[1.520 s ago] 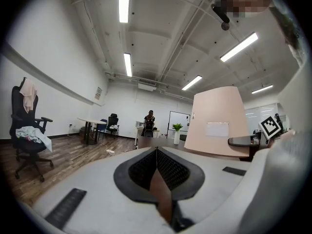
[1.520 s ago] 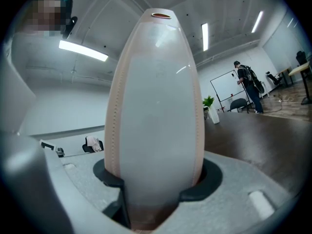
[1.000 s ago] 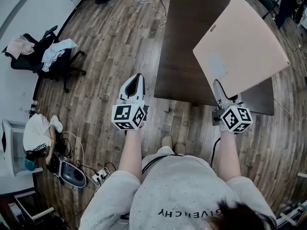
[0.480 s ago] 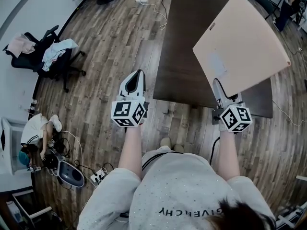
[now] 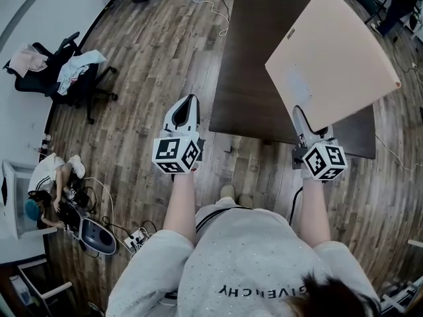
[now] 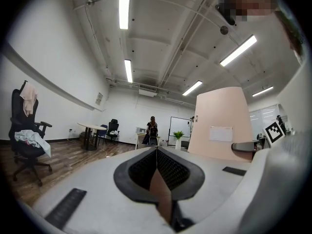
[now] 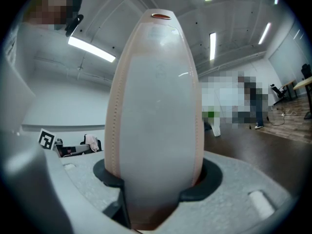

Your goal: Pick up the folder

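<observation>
Right gripper view, folder (image 7: 156,121) clamped between fingers (image 7: 208,182)

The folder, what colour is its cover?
The folder is pale peach-pink; the head view shows it best.

We see a bright, evenly lit room. Long ceiling lights (image 6: 125,4) glow white in both gripper views, and shadows are faint. The head view is sharp in the middle but bends the floor (image 5: 145,51) strongly towards its edges. Both gripper views sit in dark round borders. The folder (image 7: 156,111), close to the lens, looks soft with a pale sheen.
</observation>
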### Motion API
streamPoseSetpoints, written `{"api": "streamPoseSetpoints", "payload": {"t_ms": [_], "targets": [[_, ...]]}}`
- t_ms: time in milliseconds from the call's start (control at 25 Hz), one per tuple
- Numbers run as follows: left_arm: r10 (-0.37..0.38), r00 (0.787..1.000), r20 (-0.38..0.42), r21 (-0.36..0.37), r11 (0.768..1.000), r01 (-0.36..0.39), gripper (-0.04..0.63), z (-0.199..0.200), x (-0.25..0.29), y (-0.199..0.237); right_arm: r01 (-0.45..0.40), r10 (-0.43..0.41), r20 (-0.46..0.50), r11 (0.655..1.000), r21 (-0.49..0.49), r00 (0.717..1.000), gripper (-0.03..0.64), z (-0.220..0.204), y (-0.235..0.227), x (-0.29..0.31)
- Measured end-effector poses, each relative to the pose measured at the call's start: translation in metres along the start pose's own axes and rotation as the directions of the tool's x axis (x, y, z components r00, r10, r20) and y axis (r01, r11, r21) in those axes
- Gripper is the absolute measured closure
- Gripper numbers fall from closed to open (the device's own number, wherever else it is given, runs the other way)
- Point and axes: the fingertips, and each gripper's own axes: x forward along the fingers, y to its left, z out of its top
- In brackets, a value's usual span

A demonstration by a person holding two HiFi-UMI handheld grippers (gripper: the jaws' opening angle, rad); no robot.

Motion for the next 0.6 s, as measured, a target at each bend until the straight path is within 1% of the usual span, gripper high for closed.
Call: {"api": "streamPoseSetpoints", "payload": {"t_ms": [160,360,600], "targets": [[0.000,1.000,-0.003,0.001,1.000,0.000,0.595,0.000,-0.002,-0.001,0.003,-0.003,0.000,1.000,0.001,1.000,0.345,0.000,0.001,-0.004],[-0.008,1.000,0.002,0.010,1.000,0.008,0.595,-0.019,-0.016,-0.018,0.007,-0.007,0.012,1.000,0.003,1.000,0.345,-0.018,-0.009,-0.028],[-0.012,1.000,0.002,0.007,1.000,0.011,0.595,-0.007,-0.015,-0.019,0.016,-0.016,0.015,1.000,-0.010,1.000,0.345,-0.004,-0.005,-0.029]]}}
